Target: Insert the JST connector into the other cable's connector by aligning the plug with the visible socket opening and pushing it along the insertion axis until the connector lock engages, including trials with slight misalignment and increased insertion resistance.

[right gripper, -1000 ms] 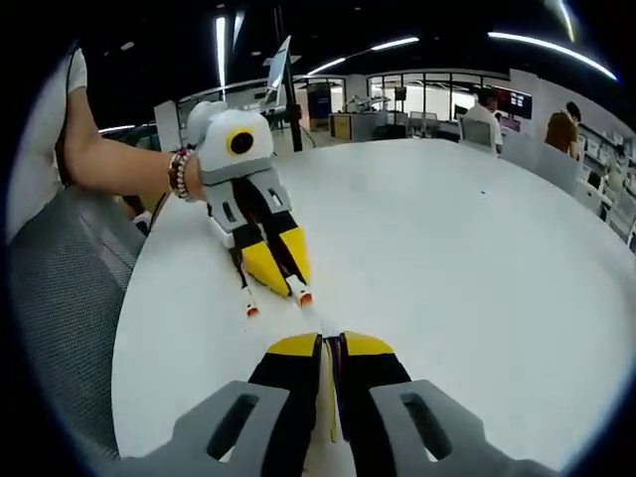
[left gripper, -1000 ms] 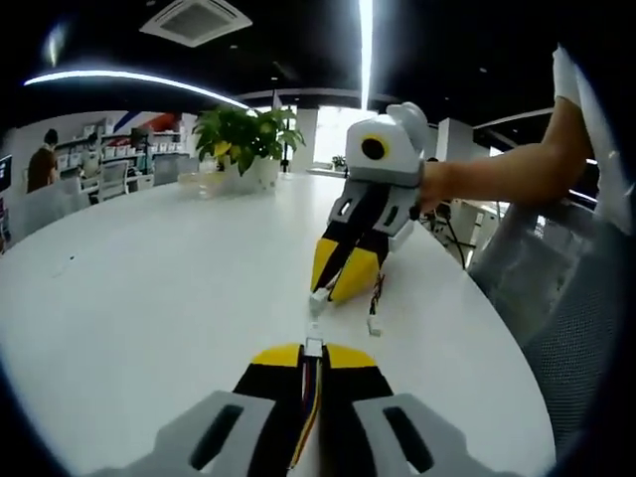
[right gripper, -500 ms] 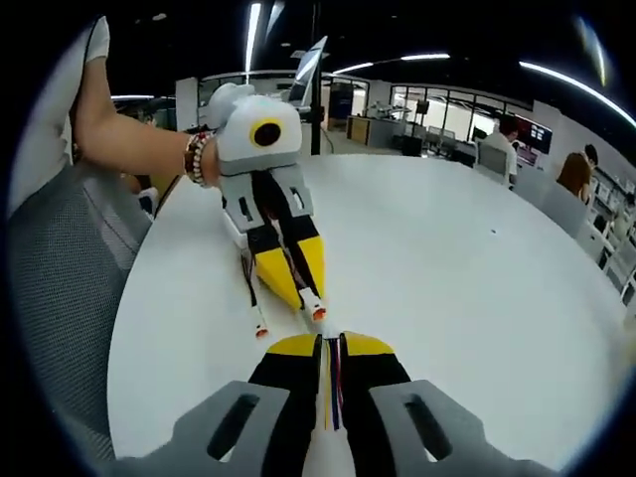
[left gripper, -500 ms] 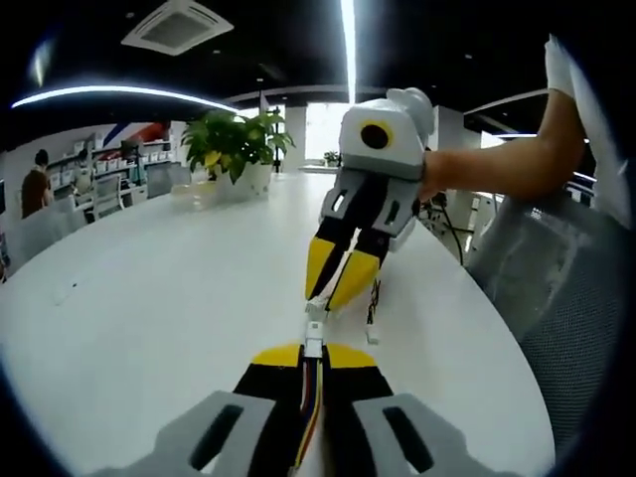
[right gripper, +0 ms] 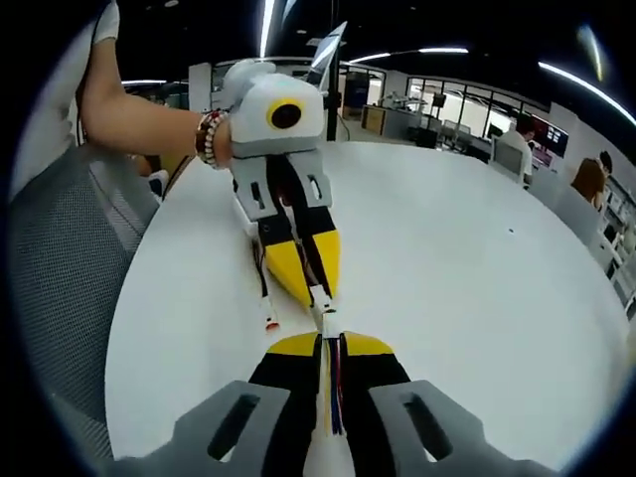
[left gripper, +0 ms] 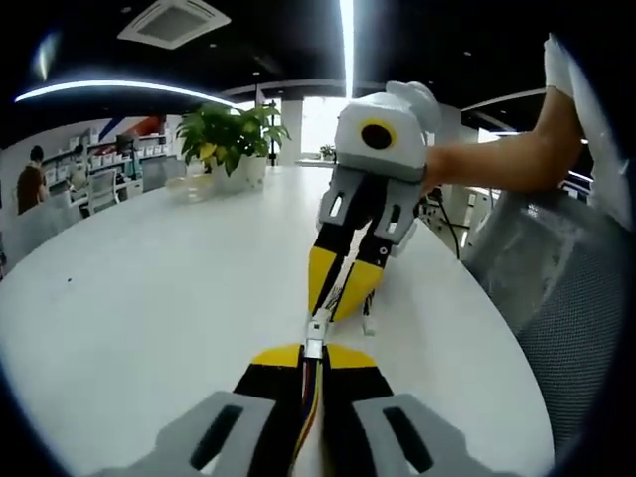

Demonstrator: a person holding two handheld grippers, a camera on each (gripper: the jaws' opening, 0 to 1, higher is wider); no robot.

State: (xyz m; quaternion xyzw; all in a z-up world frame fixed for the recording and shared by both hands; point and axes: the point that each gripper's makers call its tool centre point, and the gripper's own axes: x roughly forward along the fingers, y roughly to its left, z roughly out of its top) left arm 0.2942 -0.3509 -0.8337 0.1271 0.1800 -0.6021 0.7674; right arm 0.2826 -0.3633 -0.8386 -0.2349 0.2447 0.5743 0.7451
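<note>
Over white tabletop [left gripper: 149, 298], both jaw pairs are clamped on cables, plug [left gripper: 314, 348] met tip-to-tip with socket [left gripper: 319, 328]; straight axial push judged next.

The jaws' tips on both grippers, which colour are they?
Yellow on black, clearest on the right gripper in the left gripper view.

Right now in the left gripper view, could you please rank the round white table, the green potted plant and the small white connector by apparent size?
Largest to smallest:
1. Round white table.
2. Green potted plant, though it stands far off, so it looks smaller.
3. Small white connector at the left claw.
</note>
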